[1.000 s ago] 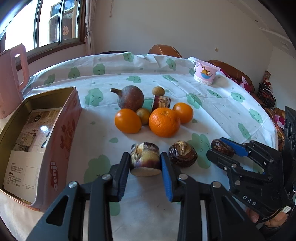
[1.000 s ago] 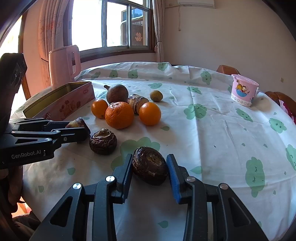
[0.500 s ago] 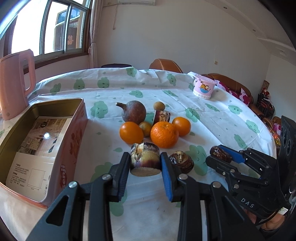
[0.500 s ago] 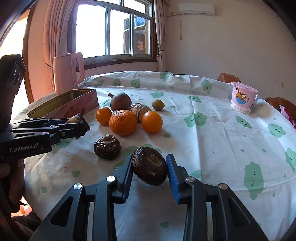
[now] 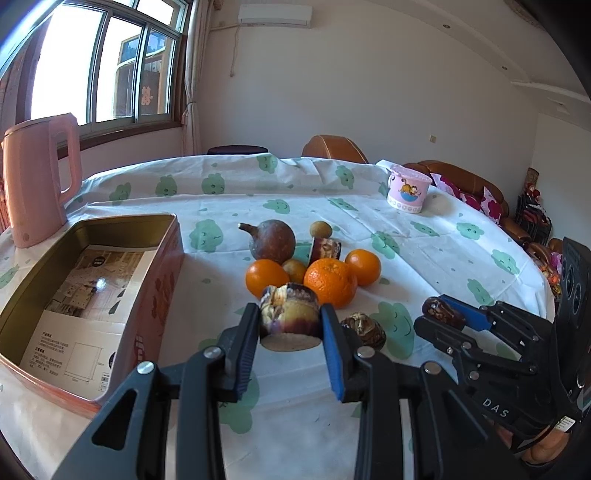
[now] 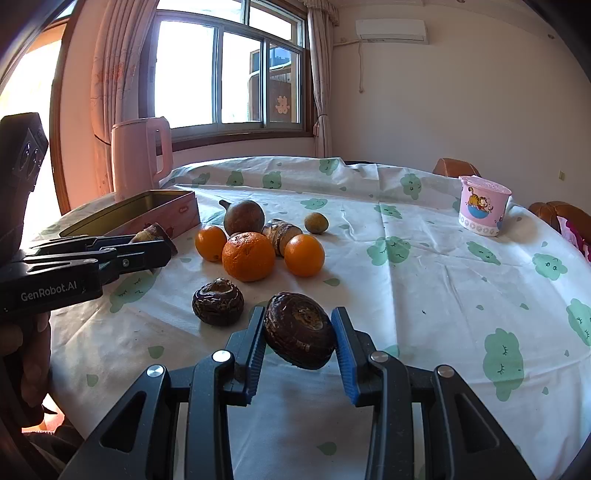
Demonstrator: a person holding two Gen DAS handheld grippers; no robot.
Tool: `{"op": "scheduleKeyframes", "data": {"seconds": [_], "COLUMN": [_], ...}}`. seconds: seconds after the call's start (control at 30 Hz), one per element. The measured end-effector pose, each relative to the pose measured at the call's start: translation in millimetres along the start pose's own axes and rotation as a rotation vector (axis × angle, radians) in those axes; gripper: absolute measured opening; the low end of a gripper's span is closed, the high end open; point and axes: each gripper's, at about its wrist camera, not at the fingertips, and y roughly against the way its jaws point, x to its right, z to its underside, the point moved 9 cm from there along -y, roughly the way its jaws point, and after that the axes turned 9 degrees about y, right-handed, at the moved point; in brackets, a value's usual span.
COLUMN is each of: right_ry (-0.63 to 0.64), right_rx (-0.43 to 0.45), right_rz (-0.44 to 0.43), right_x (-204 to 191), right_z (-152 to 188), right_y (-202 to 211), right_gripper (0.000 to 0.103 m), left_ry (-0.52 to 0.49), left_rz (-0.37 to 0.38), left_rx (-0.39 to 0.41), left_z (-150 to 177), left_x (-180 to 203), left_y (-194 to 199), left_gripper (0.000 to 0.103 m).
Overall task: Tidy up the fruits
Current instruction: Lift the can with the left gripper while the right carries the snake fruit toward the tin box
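A: Where were the fruits?
B: Left gripper (image 5: 290,328) clamped a cut chunk (image 5: 290,319), frame centre; right gripper (image 6: 299,338) clamped a dark fruit (image 6: 300,335), lower centre.
A: Handling?
B: Probably firm, light; hold the sides.

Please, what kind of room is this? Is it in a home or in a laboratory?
Most likely a home living or dining room. A round table wears a cloth printed with green clouds, a sofa with cushions stands behind it, and a curtained window and a wall air conditioner are in view.
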Motion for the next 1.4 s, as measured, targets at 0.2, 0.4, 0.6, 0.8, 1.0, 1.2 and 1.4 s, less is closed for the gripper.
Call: {"op": "scheduleKeyframes", "data": {"seconds": [0.2, 0.4, 0.6, 0.8, 1.0, 1.2, 1.4], "right_ry": [0.0, 0.002, 0.007, 0.009, 0.014, 0.022, 0.034], "right_rx": [0.02, 0.035, 0.052, 0.068, 0.085, 0.107, 0.122], "right_rz": [0.004, 0.008, 0.013, 0.015, 0.02, 0.028, 0.043], "right_x": [1, 0, -1, -1, -1, -1, -2], "right_z": [-1, -2, -2, -3, -4, -5, -6], "right_y": [2, 5, 7, 9, 10, 13, 15], "right_gripper": [0.037, 0.037, 0.037, 0.037, 0.037, 0.037, 0.037], "left_ry": [0.001, -0.007, -0.014, -0.019, -0.016, -0.015, -0.018], "left_rz": [-0.003, -0.006, -0.006, -0.006, -0.005, -0.006, -0.02], "left_rx": [0.022, 0.05, 0.076, 0.094, 0.112, 0.134, 0.162], "left_z": [-2, -3, -5, -6, -7, -8, -10], "left_x": [0, 1, 2, 2, 0, 0, -1], "left_y": [3, 7, 11, 13, 16, 20, 25], "left_gripper": [0.035, 0.035, 0.035, 0.035, 0.035, 0.035, 0.035]}}
